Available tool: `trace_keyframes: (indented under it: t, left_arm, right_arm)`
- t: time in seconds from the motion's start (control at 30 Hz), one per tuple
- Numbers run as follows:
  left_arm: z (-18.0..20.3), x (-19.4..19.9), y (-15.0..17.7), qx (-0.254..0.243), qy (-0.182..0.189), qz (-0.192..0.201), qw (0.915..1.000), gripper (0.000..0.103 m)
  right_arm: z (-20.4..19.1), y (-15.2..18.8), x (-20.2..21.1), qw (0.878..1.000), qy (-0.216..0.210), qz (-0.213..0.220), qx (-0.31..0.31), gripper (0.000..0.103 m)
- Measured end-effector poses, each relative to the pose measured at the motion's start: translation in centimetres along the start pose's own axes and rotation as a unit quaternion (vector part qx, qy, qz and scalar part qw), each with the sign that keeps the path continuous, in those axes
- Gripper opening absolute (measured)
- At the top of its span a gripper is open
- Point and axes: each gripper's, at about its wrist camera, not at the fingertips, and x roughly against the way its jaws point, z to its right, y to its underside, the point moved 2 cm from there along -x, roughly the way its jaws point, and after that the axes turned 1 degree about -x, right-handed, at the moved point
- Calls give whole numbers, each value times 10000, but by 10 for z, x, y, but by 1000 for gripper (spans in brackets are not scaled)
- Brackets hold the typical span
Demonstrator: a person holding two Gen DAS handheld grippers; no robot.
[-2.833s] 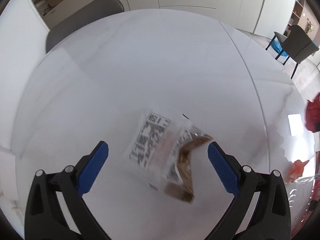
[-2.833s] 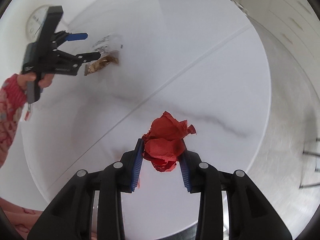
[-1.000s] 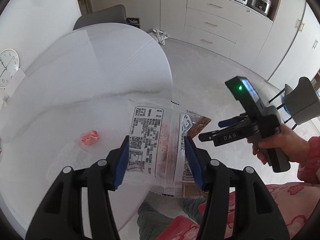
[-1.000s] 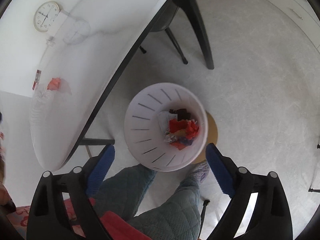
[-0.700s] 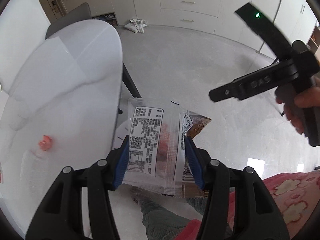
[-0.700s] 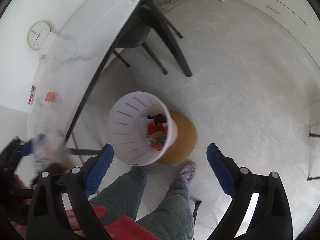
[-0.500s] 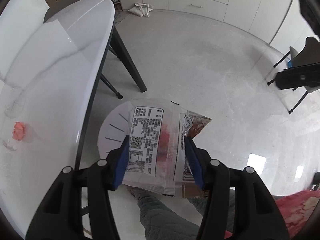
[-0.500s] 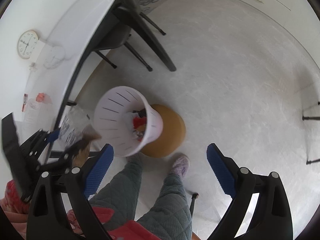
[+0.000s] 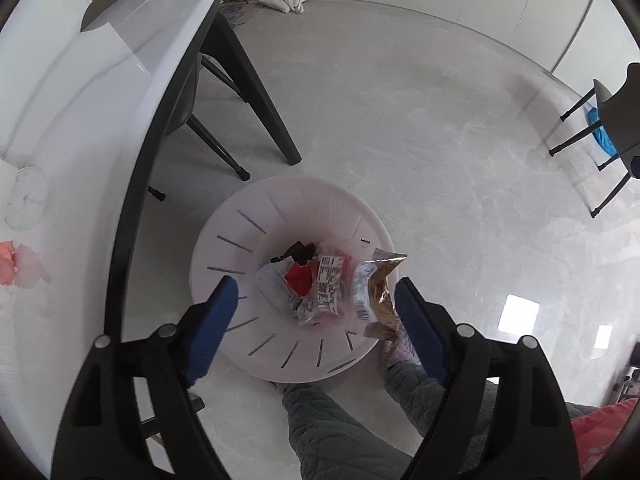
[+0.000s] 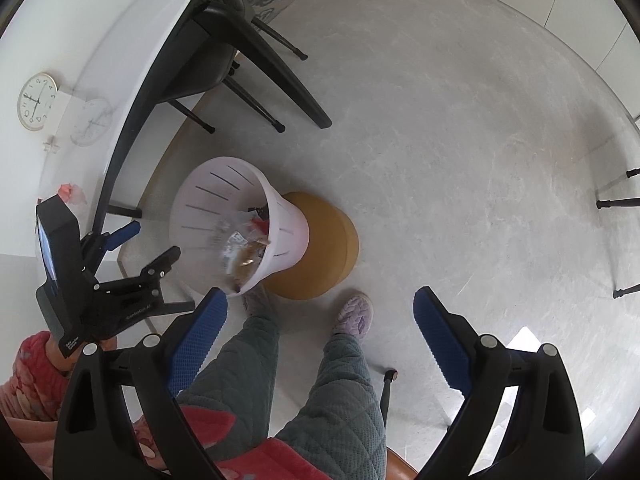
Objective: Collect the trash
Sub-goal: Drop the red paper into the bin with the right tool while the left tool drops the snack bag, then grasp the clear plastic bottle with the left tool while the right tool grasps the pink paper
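Blurred in right view: clear snack wrappers (image 9: 352,286) over white bin (image 9: 240,236) | left gripper (image 9: 316,312) jaws just opened, empty | right gripper (image 10: 320,322) spread, empty

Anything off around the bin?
Mostly fine. The brown wrapper sits at the bin rim's near edge; can't tell if it's fully inside. One pink scrap remains on the table.
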Motion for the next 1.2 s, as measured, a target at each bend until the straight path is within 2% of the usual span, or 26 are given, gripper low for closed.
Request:
trace_keyframes:
  t: [0.1,0.23,0.4,0.5,0.7,0.8,0.9,1.0,1.1,1.2]
  left_arm:
    - [1,13,1,-79,18,122,9999,89]
    - [-3,40,-3,7,179,248,9995,91]
    - [-21,97,-5,92,153,665,9976,94]
    - [-50,139,0,155,-109,1033,9945,95]
    - [-130,182,19,342,-858,1199,9885,95]
    - [-172,181,31,328,-1146,1086,9869,95]
    - [-203,173,39,119,-1229,900,9883,95]
    - [-228,157,44,-164,-996,692,9925,95]
    - [-247,133,46,-318,-514,415,9973,95]
    - [-254,111,44,-449,-182,216,9986,95]
  right_arm:
    - [-5,-2,4,10000,-23,49,48,94]
    - [-18,-9,12,9997,-81,200,142,94]
    - [-54,-25,32,9977,-193,471,441,94]
    - [-86,-37,45,9946,-360,648,730,94]
    - [-168,-59,56,9841,-735,915,1331,100]
    - [-204,-65,49,9800,-816,922,1564,100]
    - [-238,-66,39,9775,-895,858,1709,100]
    - [-265,-63,29,9766,-881,763,1806,100]
    - [-285,-56,20,9772,-786,678,1851,100]
    - [-299,-49,13,9785,-620,617,1867,100]
